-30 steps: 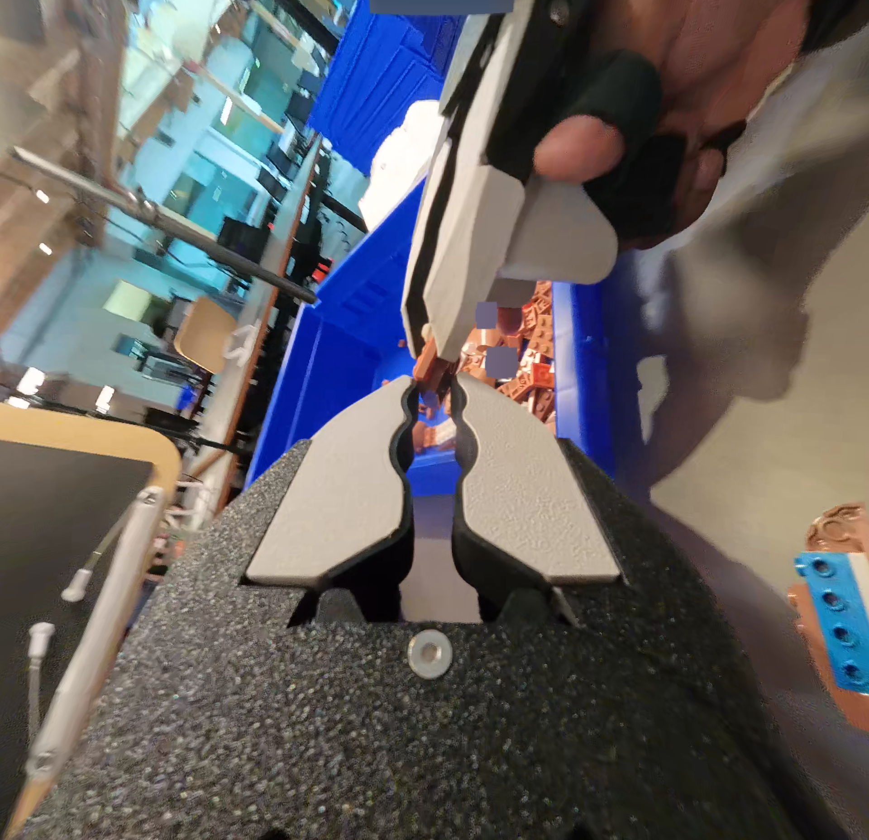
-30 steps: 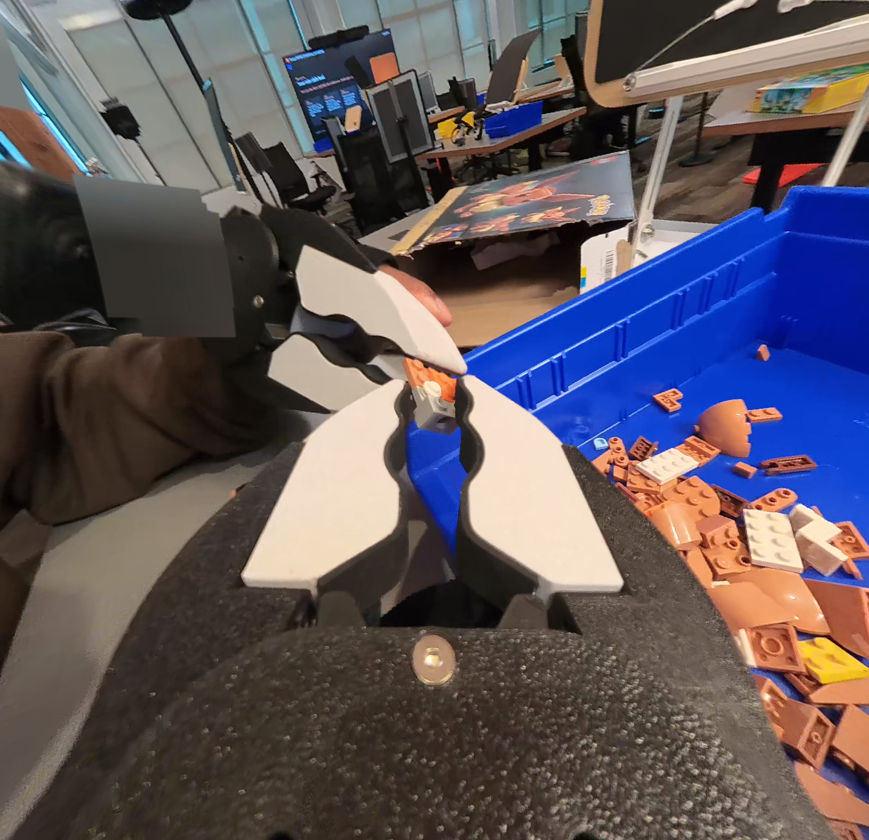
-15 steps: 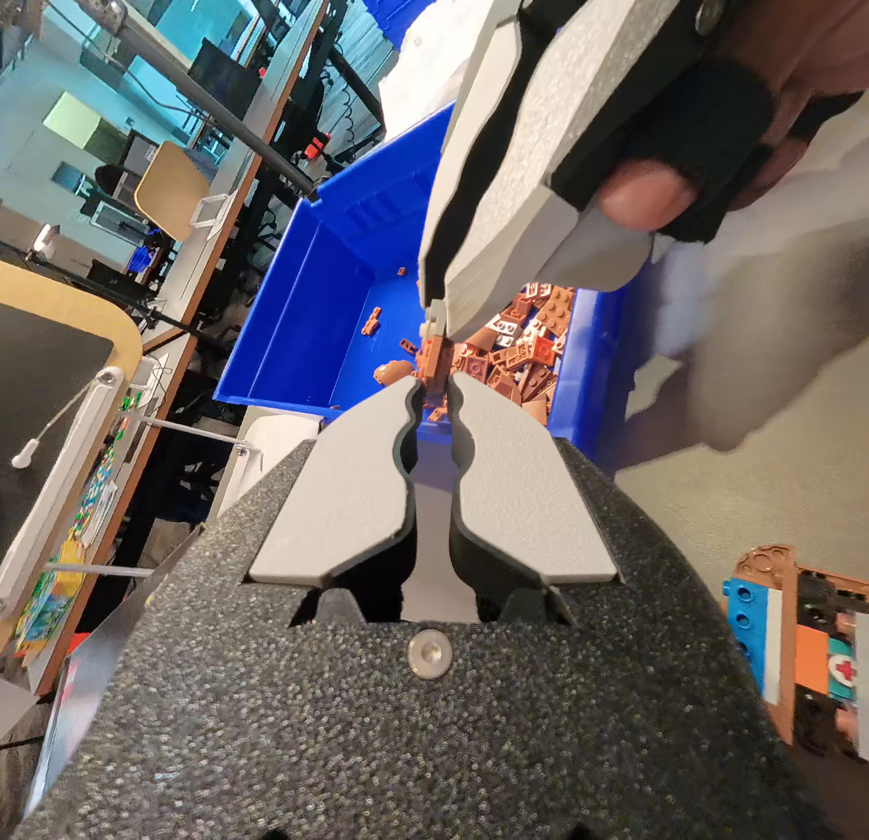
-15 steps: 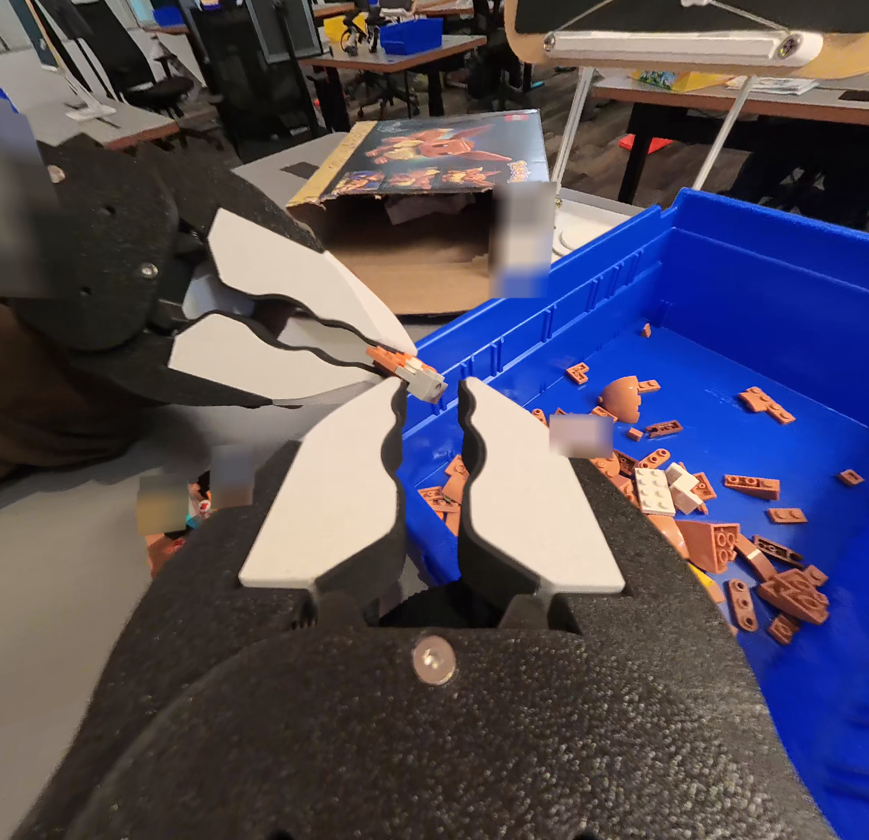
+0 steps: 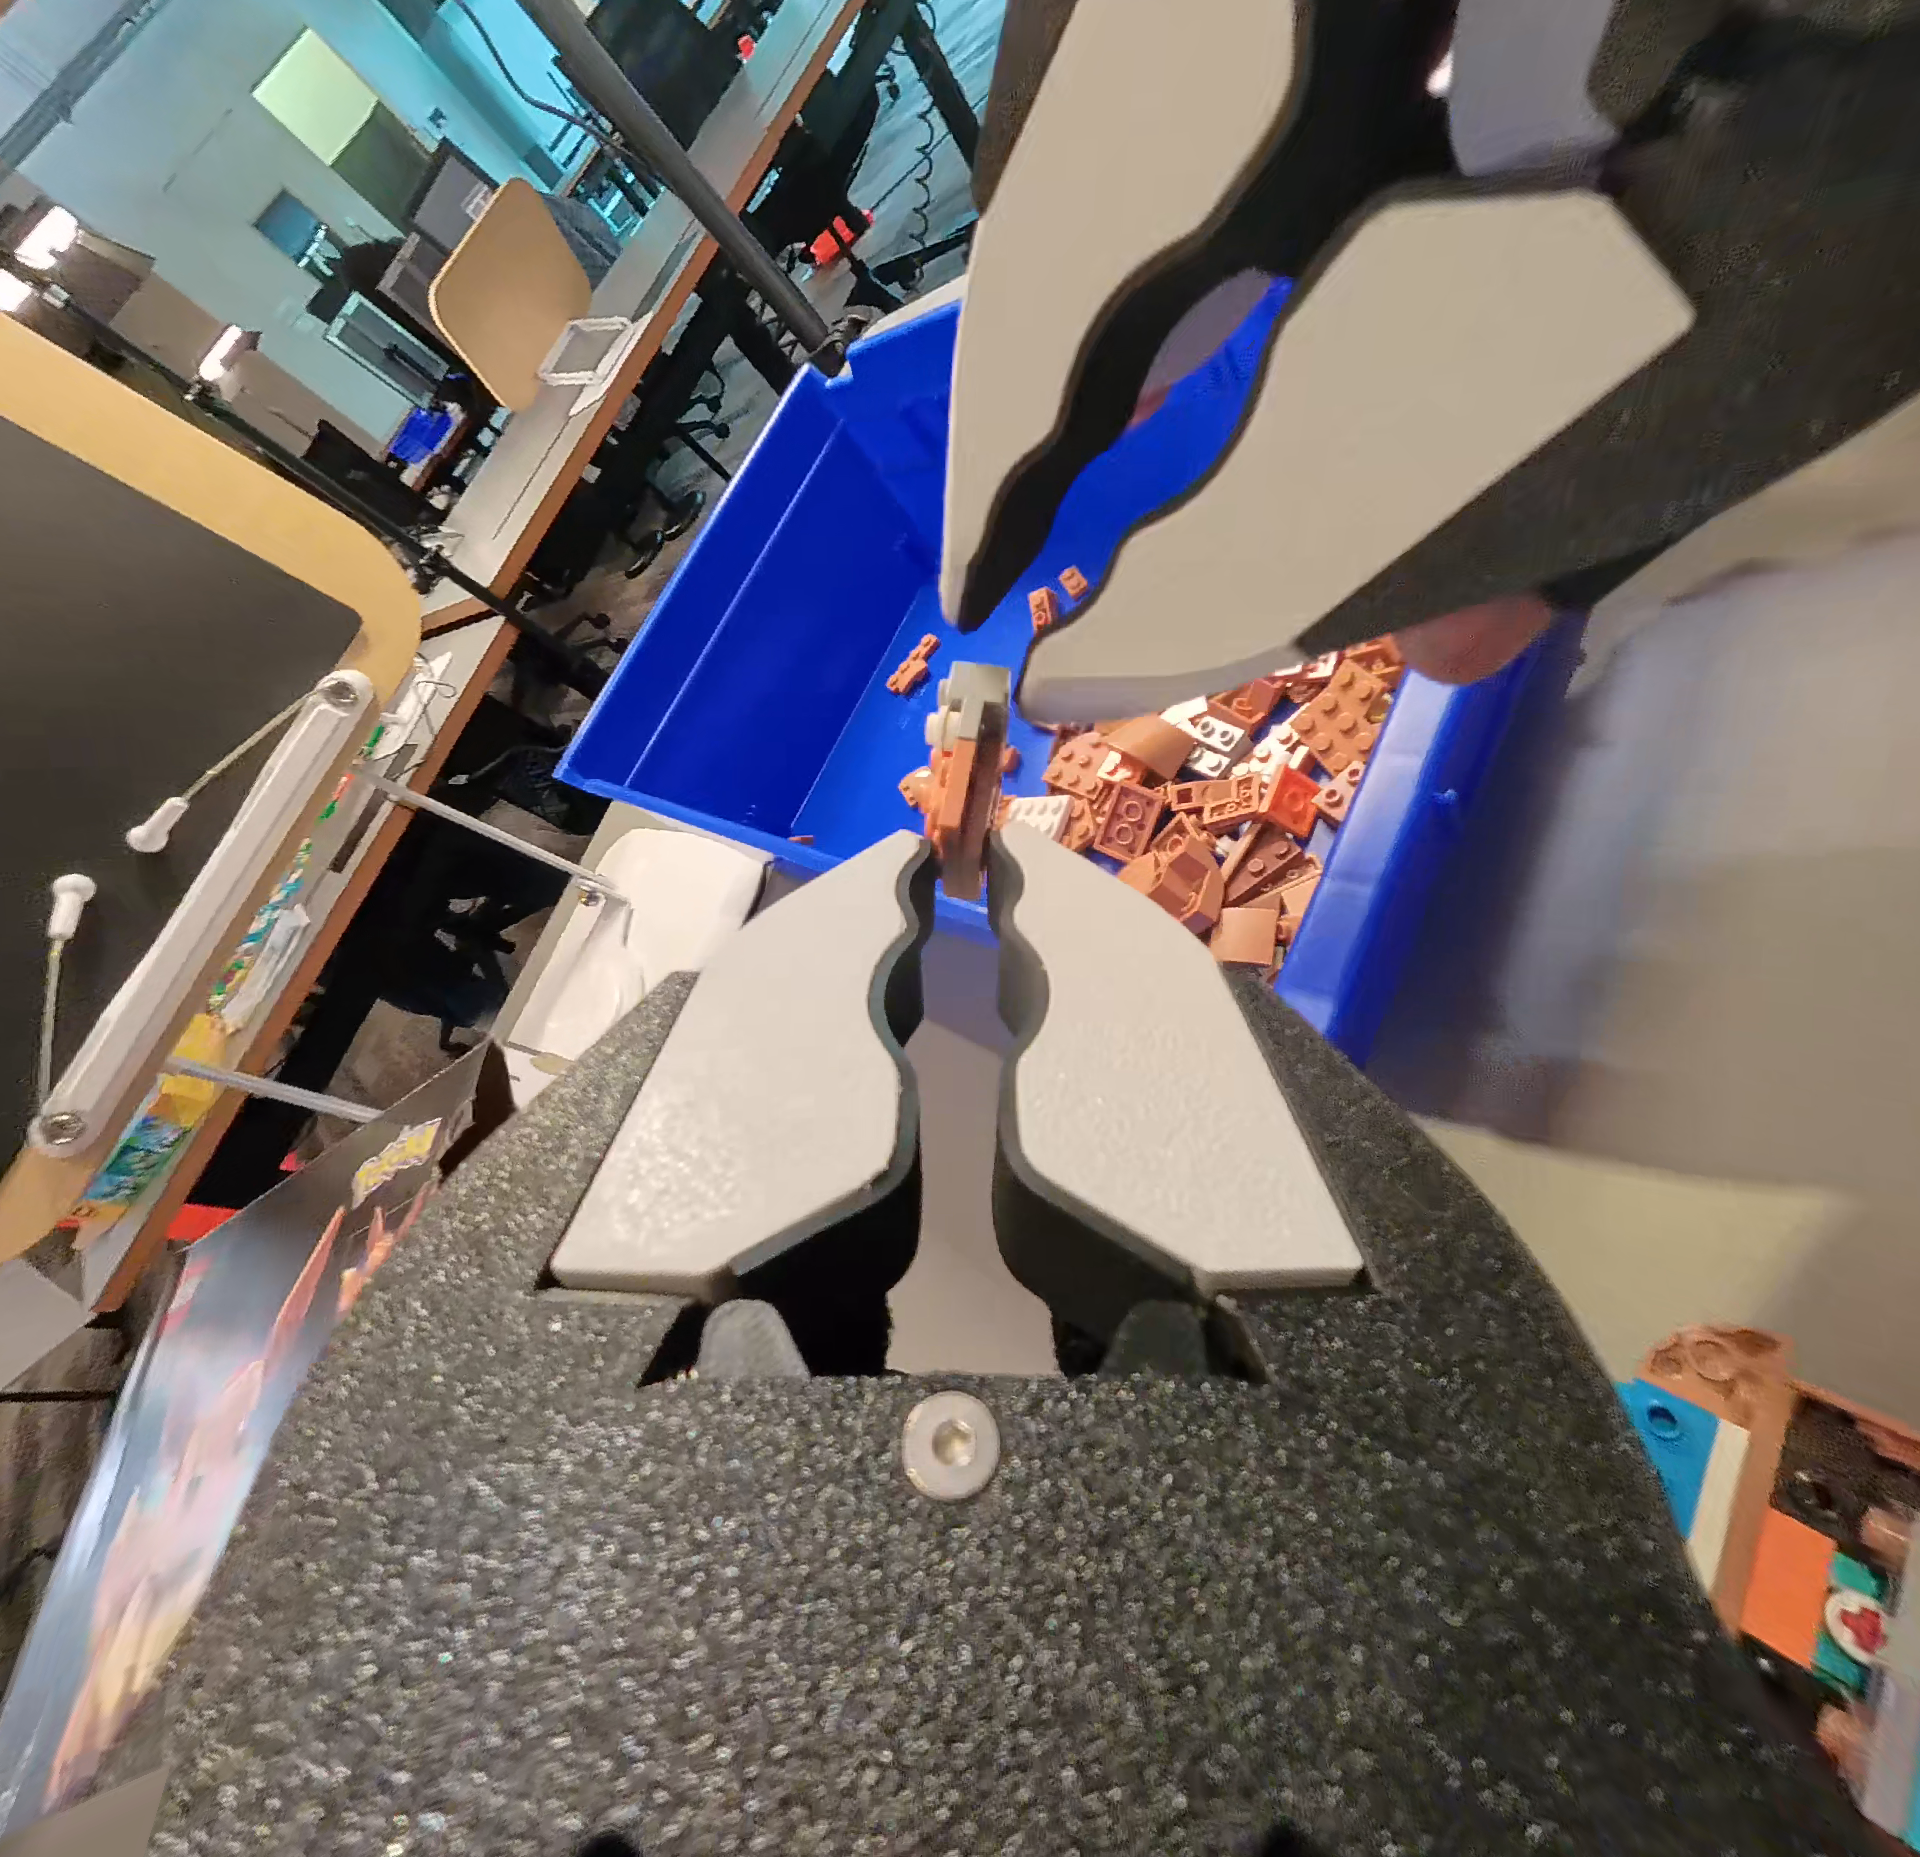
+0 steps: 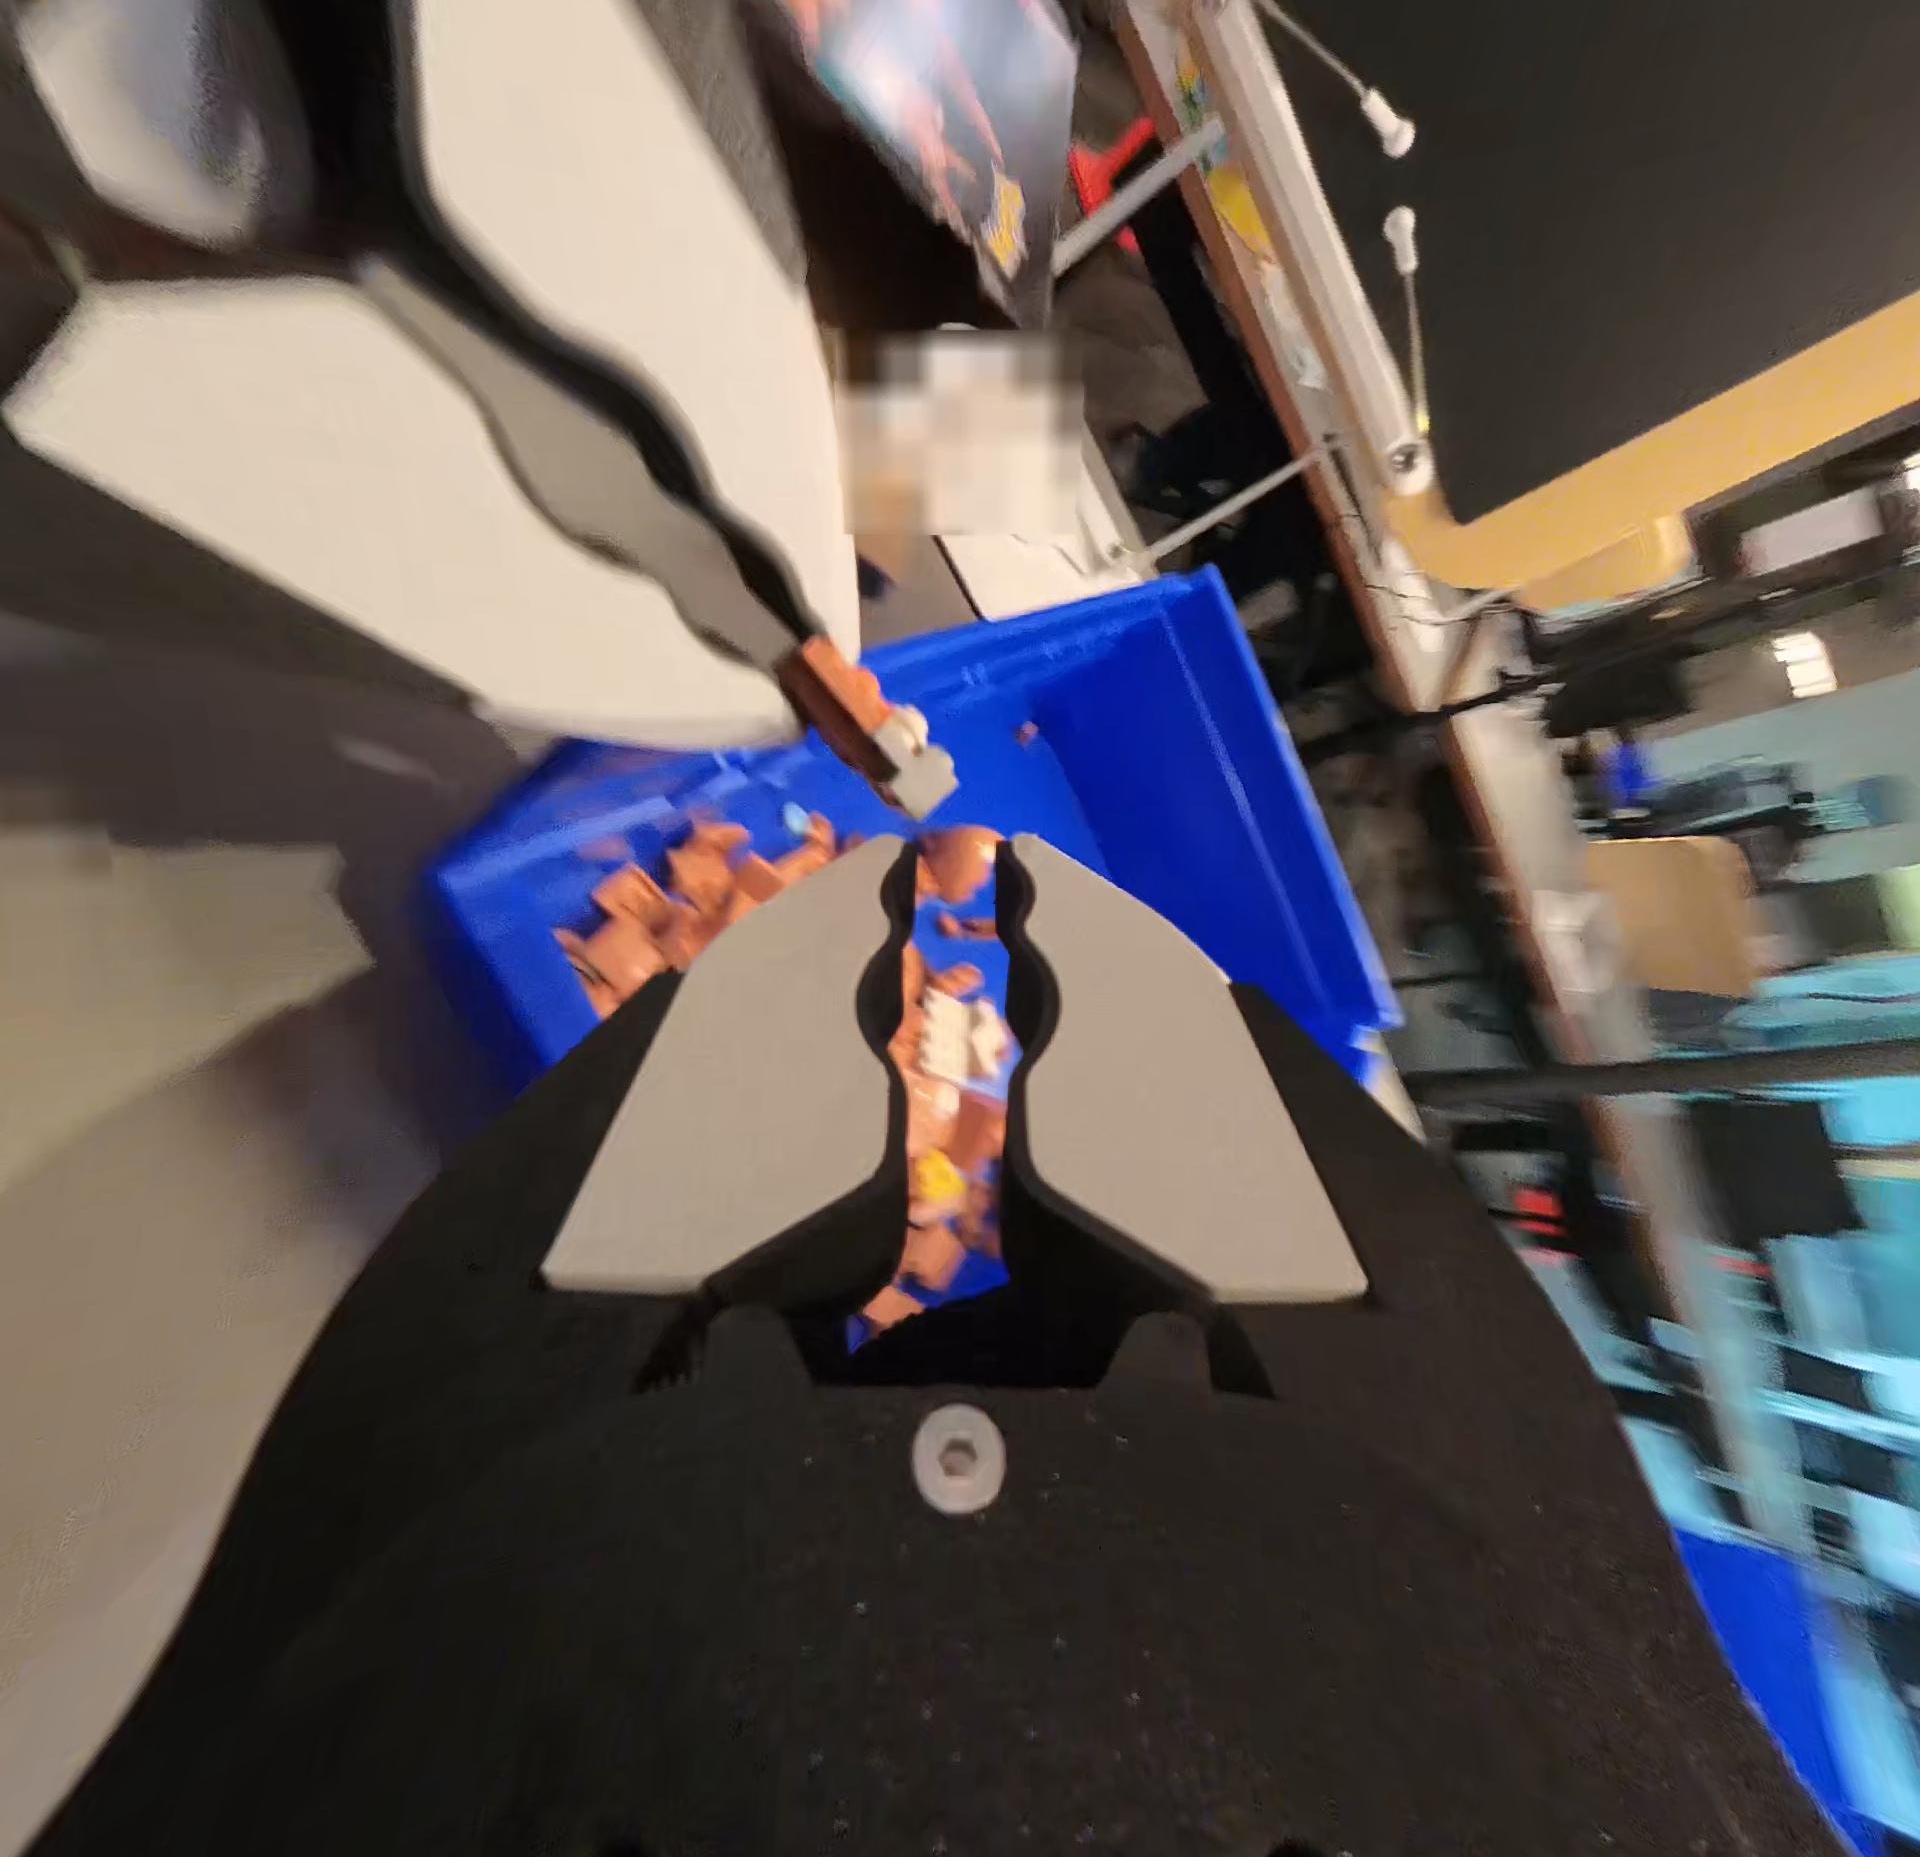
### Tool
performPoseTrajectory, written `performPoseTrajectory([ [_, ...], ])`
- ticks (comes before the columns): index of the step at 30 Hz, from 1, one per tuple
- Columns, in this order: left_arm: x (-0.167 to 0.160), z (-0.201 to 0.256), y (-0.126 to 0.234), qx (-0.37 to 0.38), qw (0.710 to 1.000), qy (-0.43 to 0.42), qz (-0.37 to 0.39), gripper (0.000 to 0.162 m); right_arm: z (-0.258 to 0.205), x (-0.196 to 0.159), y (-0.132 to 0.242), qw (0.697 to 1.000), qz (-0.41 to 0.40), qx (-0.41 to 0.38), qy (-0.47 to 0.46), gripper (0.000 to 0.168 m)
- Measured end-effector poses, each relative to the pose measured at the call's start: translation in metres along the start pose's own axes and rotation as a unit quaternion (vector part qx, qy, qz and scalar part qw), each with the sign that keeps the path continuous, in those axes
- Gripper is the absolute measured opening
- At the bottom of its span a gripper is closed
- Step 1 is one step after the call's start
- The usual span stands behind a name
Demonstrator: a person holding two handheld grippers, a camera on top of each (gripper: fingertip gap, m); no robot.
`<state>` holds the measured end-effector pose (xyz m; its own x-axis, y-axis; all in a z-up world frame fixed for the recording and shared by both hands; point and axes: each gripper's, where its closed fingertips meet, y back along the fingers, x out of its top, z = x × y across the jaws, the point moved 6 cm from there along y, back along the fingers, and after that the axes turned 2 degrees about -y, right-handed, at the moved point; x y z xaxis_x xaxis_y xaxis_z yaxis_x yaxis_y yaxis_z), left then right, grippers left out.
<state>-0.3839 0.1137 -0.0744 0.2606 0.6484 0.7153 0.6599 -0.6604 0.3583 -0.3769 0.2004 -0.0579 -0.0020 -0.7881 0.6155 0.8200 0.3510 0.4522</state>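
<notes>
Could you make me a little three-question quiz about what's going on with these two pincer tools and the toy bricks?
1. True or false: the left gripper is shut on a small brick piece.
2. The right gripper is: A) clamped on a white brick; B) open, holding nothing; C) hidden from view.
3. Fill in: the loose bricks lie in a ____ bin.

Key
1. True: the brown and grey piece sticks out from between its closed tips.
2. B: its fingers stand apart with only the bin visible between them, just short of the held piece.
3. Blue.
</notes>
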Motion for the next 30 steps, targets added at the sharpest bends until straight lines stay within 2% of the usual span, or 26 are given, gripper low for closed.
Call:
performPoseTrajectory([
  [5,0.002,0.002,-0.002,0.013,1.0,-0.028,-0.001,0.009,0.009,-0.018,0.005,0.975,-0.08,-0.079,0.194,0.011],
  [9,-0.002,0.001,-0.003,0.018,0.999,-0.029,0.005,0.009,0.027,-0.03,0.016,0.933,-0.107,-0.127,0.319,0.01],
  [12,-0.001,-0.002,-0.001,0.02,0.999,-0.021,0.022,0.009,0.043,-0.038,0.02,0.882,-0.116,-0.174,0.422,0.008],
  [15,0.001,-0.005,0.001,0.023,0.999,-0.02,0.028,0.009,0.052,-0.039,0.018,0.815,-0.118,-0.217,0.524,0.008],
  [18,0.001,-0.005,0.002,0.023,0.999,-0.022,0.032,0.009,0.053,-0.029,0.016,0.755,-0.093,-0.244,0.601,0.008],
  [20,0.002,-0.004,0.003,0.019,0.999,-0.025,0.036,0.009,0.053,-0.024,0.014,0.726,-0.079,-0.253,0.634,0.007],
  [24,0.004,-0.002,0.003,0.013,0.999,-0.029,0.041,0.009,0.049,-0.026,0.003,0.715,-0.071,-0.246,0.65,0.007],
  [30,0.006,0.002,0.002,0.004,0.998,-0.032,0.044,0.009,0.042,-0.032,-0.01,0.717,-0.071,-0.23,0.654,0.007],
])
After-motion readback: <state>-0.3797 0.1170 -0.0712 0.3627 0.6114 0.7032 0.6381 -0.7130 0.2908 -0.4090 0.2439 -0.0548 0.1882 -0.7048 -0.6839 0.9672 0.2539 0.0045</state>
